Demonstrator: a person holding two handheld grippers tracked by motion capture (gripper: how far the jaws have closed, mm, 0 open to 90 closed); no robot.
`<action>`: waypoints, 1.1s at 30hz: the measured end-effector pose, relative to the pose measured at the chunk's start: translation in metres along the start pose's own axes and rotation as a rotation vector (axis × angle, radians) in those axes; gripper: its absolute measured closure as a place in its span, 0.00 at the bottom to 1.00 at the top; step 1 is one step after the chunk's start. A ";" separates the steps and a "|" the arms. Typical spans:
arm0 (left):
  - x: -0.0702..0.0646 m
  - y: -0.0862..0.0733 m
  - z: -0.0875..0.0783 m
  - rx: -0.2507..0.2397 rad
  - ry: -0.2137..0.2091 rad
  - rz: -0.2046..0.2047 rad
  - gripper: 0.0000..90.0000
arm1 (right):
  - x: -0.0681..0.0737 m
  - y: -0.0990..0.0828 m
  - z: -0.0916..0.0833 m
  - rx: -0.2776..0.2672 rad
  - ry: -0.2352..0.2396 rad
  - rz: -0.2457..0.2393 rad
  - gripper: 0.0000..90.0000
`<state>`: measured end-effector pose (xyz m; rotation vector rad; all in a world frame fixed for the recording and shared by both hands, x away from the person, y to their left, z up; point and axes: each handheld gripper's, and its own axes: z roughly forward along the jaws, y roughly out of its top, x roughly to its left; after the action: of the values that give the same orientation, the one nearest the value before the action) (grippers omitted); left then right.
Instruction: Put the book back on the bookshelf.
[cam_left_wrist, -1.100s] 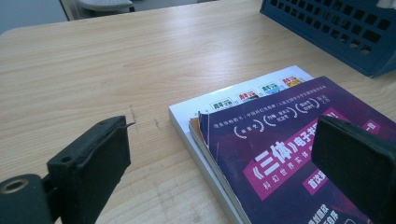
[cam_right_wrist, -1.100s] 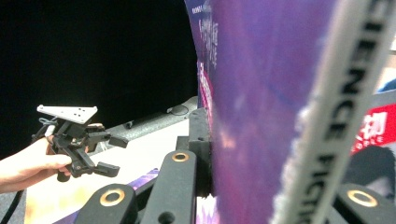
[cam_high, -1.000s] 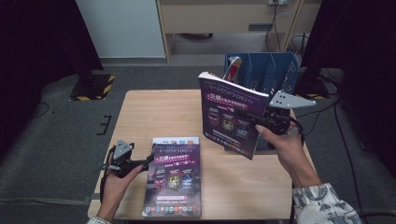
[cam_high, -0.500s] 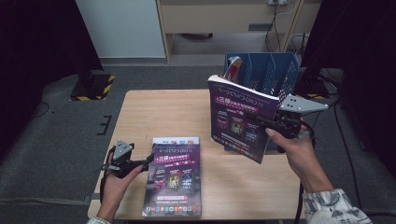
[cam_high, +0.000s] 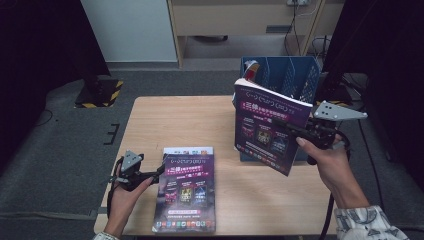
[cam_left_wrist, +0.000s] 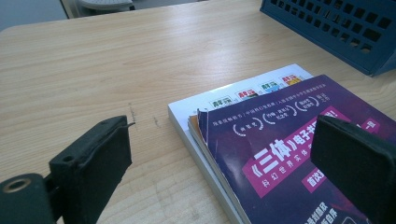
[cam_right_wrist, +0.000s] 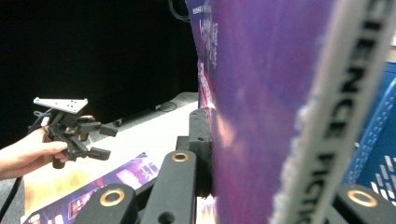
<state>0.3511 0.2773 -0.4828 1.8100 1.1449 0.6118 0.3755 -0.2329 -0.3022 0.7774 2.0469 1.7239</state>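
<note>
The right hand-held gripper (cam_high: 292, 131) is pinching one purple book (cam_high: 265, 125) and holds it upright in the air, above the right part of the surface (cam_high: 175, 120), just in front of the blue basket (cam_high: 285, 75) at the far right corner. I judge this book is on its way into the basket, not yet inside. The left hand-held gripper (cam_high: 159, 172) has its jaws spread at the left side of the books (cam_high: 186, 187) lying near the front edge; these remain to be moved.

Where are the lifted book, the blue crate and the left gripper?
lifted book (cam_high: 262, 127), high view, front cover.
blue crate (cam_high: 295, 75), high view, slotted inner wall.
left gripper (cam_high: 161, 169), high view, midway between its fingertips.
</note>
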 end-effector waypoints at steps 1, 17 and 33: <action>0.000 0.000 0.000 -0.001 0.001 0.000 0.05 | 0.000 0.000 -0.001 -0.002 0.000 -0.002 0.92; 0.000 0.000 -0.001 -0.004 0.004 0.004 0.05 | -0.004 0.001 -0.016 -0.006 -0.021 -0.007 0.92; 0.001 0.001 -0.002 -0.005 0.007 0.005 0.06 | -0.018 0.005 -0.030 -0.012 -0.079 -0.003 0.92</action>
<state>0.3505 0.2787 -0.4814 1.8081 1.1433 0.6241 0.3730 -0.2667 -0.2932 0.8249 1.9825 1.6752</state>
